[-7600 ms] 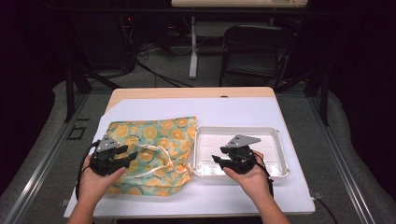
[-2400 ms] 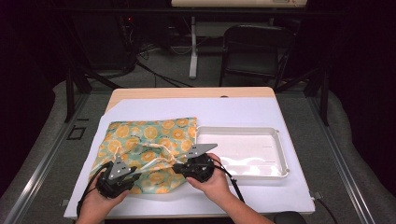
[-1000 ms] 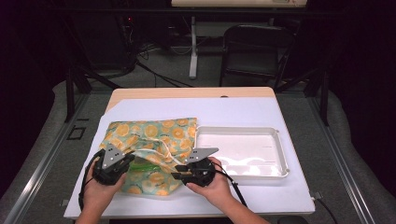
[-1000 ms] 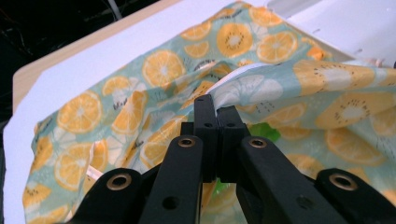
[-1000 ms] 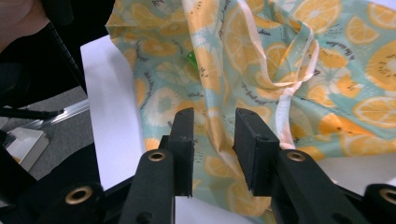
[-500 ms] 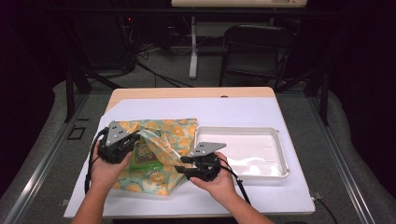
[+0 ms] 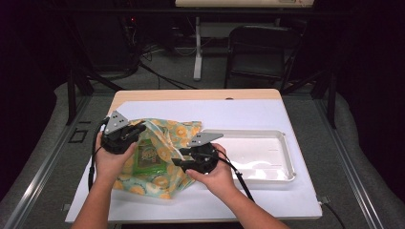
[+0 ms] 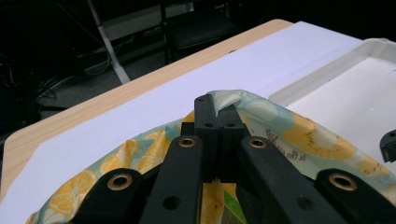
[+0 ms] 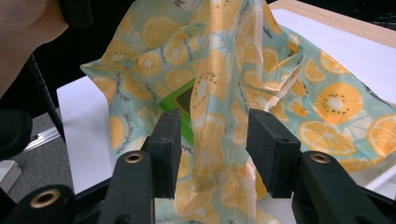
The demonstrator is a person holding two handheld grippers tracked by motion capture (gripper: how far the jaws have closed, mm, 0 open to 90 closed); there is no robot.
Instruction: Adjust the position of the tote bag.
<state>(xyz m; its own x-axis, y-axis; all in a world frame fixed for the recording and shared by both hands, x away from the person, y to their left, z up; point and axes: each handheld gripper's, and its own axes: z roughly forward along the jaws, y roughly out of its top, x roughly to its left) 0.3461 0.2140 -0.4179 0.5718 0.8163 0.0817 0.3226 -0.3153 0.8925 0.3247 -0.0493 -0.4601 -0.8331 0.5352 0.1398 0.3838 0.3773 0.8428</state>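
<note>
White table (image 7: 248, 114) | fruit-print bag (image 7: 165, 143) holds green packet (image 7: 148, 155) | left fingers (image 8: 217, 116) clamp bag | right fingers (image 9: 266, 149) just opening.

Dim room behind a lit counter

A wooden counter (image 7: 196, 94) covered by a white sheet (image 7: 248, 114) is set on grey floor (image 7: 363, 157); beyond it a black chair (image 7: 260, 52), a white stand (image 7: 197, 52) and floor cables (image 7: 157, 78) are seen in darkness.

Bright overhead light falls on the counter (image 7: 248, 114) while the room behind stays nearly black. The white tray (image 7: 282, 157) glares mildly. Both claw views are soft, with the nearest jaw parts out of focus.
</note>
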